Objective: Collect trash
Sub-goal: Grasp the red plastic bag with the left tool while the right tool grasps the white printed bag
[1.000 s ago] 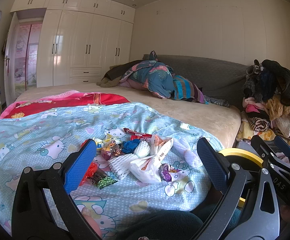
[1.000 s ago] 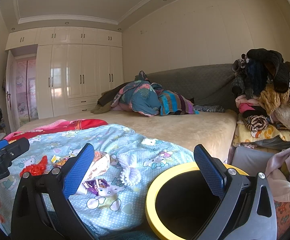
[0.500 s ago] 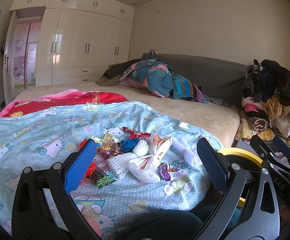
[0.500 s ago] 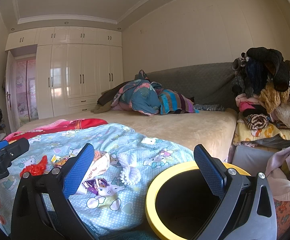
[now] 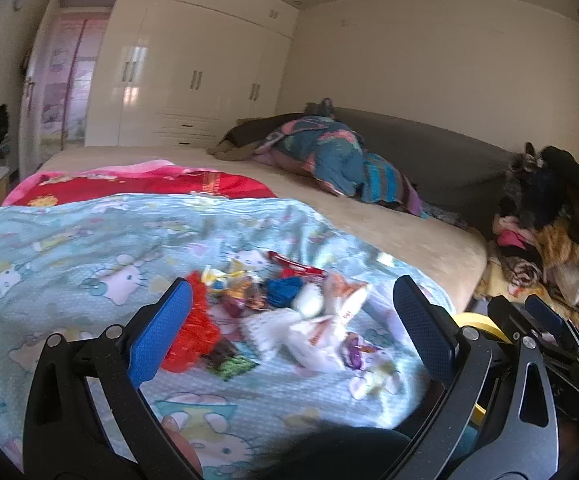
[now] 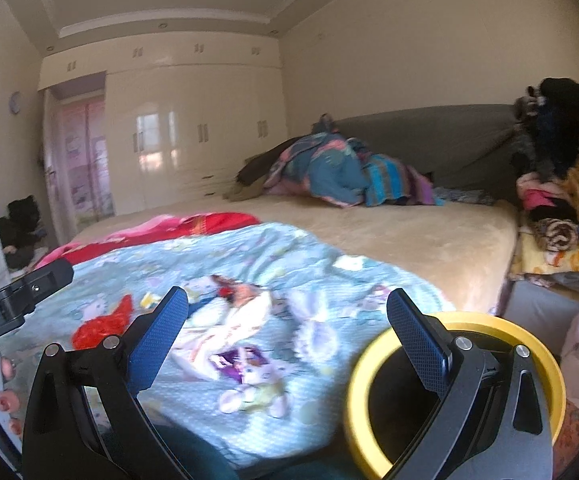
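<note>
A heap of trash lies on the light blue cartoon-print blanket [image 5: 69, 248]: a red crinkled wrapper [image 5: 193, 332], a white plastic bag [image 5: 321, 332], a blue scrap [image 5: 283, 292], a green packet [image 5: 231, 366] and a purple wrapper [image 6: 235, 362]. My left gripper [image 5: 289, 332] hangs open just short of the heap, nothing between its blue pads. My right gripper [image 6: 287, 340] is open too, with the same trash to its front left. A black bin with a yellow rim [image 6: 373, 364] stands beside the bed under its right finger. The view is blurred.
The beige bed [image 5: 409, 232] runs back to a grey headboard, with bundled bedding [image 5: 329, 160] on it. A red blanket [image 5: 141, 184] lies beyond the blue one. Piled clothes and soft toys [image 6: 561, 184] crowd the right. White wardrobes [image 5: 177, 80] fill the far wall.
Both views have shifted and blurred: my grippers moved forward toward the trash heap and turned a little left. The bin now sits further right in the right wrist view. Both stay open.
</note>
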A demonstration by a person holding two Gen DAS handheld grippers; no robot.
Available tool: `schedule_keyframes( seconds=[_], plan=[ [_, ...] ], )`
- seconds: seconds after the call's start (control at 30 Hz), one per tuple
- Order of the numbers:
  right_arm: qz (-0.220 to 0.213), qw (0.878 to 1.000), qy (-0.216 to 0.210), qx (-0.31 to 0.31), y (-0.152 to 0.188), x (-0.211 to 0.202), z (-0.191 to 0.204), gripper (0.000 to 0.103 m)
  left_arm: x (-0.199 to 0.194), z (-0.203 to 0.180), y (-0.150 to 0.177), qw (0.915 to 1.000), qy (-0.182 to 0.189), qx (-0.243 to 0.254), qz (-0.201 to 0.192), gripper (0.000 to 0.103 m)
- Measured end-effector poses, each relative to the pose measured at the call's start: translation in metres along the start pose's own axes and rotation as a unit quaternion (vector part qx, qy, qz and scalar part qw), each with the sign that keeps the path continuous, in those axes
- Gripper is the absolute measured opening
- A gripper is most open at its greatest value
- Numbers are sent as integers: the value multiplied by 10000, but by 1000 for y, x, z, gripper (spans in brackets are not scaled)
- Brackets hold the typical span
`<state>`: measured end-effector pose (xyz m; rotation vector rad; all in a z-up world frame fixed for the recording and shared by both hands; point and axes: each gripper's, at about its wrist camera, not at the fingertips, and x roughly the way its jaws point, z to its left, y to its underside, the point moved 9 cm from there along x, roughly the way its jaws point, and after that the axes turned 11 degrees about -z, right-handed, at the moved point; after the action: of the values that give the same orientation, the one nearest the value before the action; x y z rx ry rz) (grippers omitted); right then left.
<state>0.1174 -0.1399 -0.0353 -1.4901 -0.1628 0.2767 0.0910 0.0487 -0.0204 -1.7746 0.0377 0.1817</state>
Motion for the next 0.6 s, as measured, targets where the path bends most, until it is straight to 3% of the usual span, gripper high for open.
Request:
schedule_keyframes(
  seconds=[0.4, 0.6],
  plan=[
    [237, 9963, -811, -122, -14, 28, 63, 97, 7, 66, -10, 9970, -724, -279, -51, 93],
    [622, 9945, -817, -190, -4, 57, 69, 97, 20, 101, 5, 9937, -1002, -384, 327, 92]
  ],
)
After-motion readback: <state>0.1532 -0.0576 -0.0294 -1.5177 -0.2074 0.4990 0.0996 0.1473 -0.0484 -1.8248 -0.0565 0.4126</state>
